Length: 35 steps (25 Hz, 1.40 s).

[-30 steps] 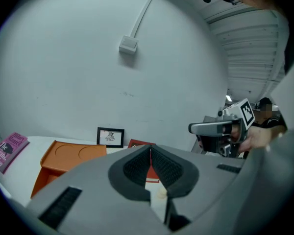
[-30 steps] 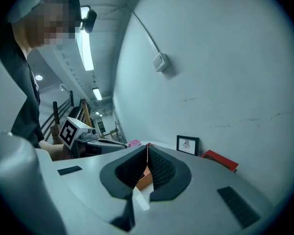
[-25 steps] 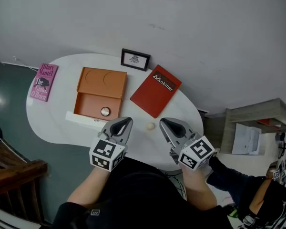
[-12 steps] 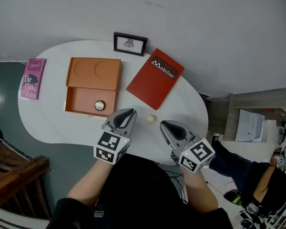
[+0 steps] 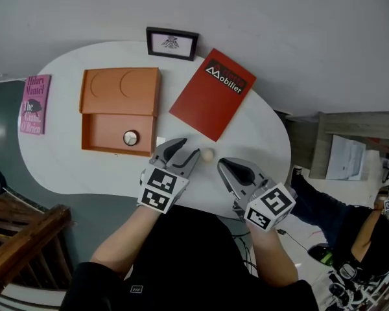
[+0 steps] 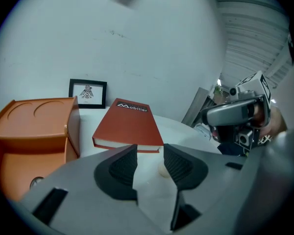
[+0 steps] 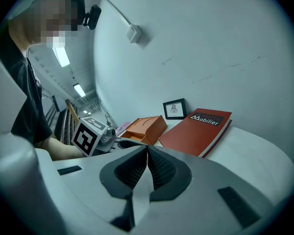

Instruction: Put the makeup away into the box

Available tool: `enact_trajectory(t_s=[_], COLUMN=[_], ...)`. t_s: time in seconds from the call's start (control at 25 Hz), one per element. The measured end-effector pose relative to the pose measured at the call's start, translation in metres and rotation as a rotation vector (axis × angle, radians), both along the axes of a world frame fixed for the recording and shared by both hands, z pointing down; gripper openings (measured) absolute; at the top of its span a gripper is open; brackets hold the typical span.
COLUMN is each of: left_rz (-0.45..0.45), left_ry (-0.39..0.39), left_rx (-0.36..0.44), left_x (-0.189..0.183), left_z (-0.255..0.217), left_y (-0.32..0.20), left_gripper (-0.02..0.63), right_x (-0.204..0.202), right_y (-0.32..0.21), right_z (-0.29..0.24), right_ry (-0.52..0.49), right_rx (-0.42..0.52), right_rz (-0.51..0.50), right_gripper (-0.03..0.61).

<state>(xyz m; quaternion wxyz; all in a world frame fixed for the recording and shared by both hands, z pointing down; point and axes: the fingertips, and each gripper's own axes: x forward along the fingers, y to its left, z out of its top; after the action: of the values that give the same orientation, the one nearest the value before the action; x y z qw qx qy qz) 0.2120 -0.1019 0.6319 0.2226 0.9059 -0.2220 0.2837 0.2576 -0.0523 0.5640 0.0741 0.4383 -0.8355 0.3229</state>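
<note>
Nearest the person, the right gripper (image 5: pixel 225 167) is hanging over the table's (image 5: pixel 78 173) near edge. Its pads are pressing flat together with nothing between them, as the right gripper view shows, so it is sitting idle.

Just beside it, the left gripper (image 5: pixel 185 151) is pointing down at the table and its jaws are opening. The gap between the pads is standing wide and they are gripping nothing. The left gripper view shows bare tabletop in the gap, with a small cream ball (image 5: pixel 207 154) lying just past the tips and peeking out beside the right-hand pad. The ball is resting on the table, close to the tips but not held, in front of the red book's (image 5: pixel 214 96) near corner.

Further out and to the left, the orange box (image 5: pixel 117 149) is lying open with its lid folded back. One round disc (image 5: pixel 130 137) is sitting in its tray.

Behind these, a small frame (image 5: pixel 172 43) is standing against the wall, and a pink book (image 5: pixel 34 103) is lying at the table's far left.

As I judge it, the task is partly done. One piece is lying in the box, and the ball is waiting to be gripped, carried left and dropped in. No other loose makeup is showing.
</note>
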Motion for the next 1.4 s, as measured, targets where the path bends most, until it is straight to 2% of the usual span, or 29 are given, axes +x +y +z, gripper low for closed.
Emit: enact_trajectory(t_s=[0.24, 0.48, 0.76, 1.16, 1.28, 1.4], left_rz=[0.002, 0.0, 0.008, 0.136, 0.18, 0.212], left_ry=[-0.04, -0.046, -0.044, -0.019, -0.044, -0.077], left_rx=[-0.029, -0.058, -0.065, -0.075, -0.099, -0.089], left_x=[0.003, 0.002, 0.001, 0.045, 0.057, 0.068], left_z=[0.022, 0.028, 0.029, 0.039, 0.047, 0.054], left_y=[-0.001, 0.002, 0.013, 0.042, 0.056, 0.065], left_gripper=[0.198, 0.198, 0.198, 0.216, 0.219, 0.206], right_x=[-0.002, 0.01, 0.013, 0.012, 0.016, 0.025], right_y=[0.008, 0.018, 0.025, 0.026, 0.032, 0.036], right_z=[0.001, -0.012, -0.015, -0.013, -0.016, -0.025], right_ry=[-0.003, 0.01, 0.011, 0.003, 0.003, 0.008], right_rx=[-0.015, -0.012, -0.019, -0.025, -0.019, -0.006], right_rz=[0.019, 0.068, 0.079, 0.076, 0.084, 0.099], right_gripper=[0.037, 0.037, 0.038, 0.037, 0.038, 0.037])
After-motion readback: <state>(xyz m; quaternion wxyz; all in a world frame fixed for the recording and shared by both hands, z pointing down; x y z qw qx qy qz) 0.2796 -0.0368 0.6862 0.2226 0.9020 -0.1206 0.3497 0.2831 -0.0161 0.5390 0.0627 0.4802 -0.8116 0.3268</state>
